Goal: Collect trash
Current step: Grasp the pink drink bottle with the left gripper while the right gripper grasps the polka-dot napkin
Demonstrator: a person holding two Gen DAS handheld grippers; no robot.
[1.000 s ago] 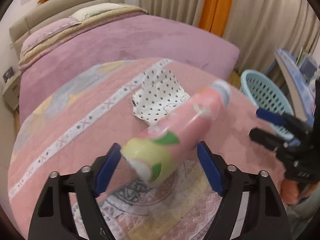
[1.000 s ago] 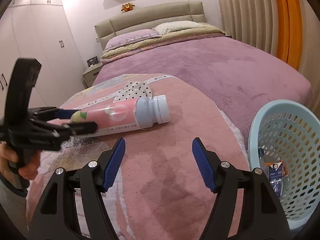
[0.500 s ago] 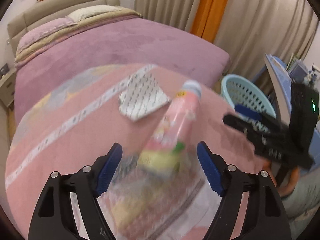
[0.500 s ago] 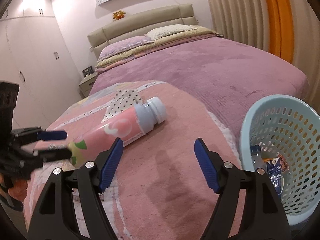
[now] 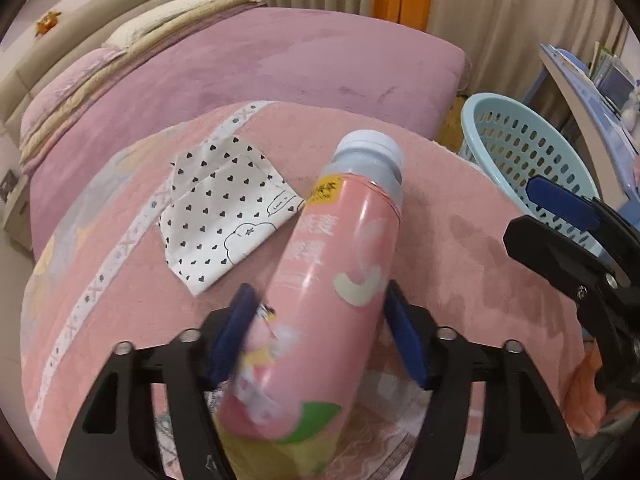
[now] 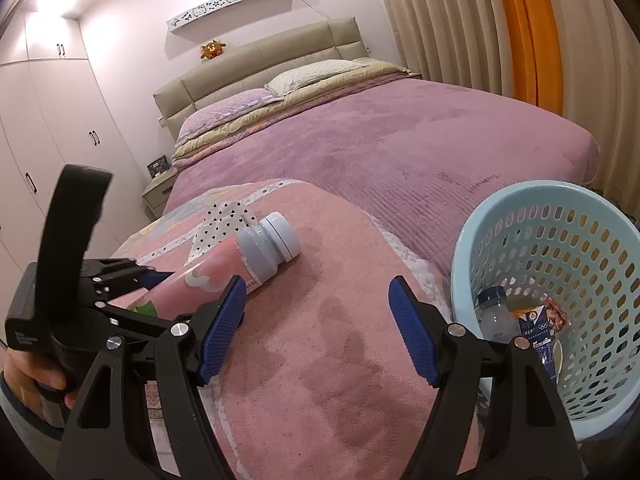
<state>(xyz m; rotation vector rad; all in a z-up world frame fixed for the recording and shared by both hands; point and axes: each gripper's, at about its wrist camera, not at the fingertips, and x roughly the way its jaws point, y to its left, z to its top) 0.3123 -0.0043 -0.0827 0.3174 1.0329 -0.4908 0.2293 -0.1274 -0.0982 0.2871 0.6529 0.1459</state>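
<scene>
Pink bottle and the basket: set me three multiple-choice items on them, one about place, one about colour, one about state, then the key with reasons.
1. Where does the heart-print paper lie?
A. in the basket
B. on the pink blanket beside the bottle
C. on the pillow

2. What colour is the basket?
A. light blue
B. orange
C. white

3. How does the pink bottle stand to the left gripper?
A. far beyond it
B. between its fingers
C. inside the basket

Key:
1 B, the paper rests on the pink blanket by the bottle's neck.
2 A, its perforated wall is pale blue.
3 B, the blue fingers flank the bottle, closing on it.
</scene>
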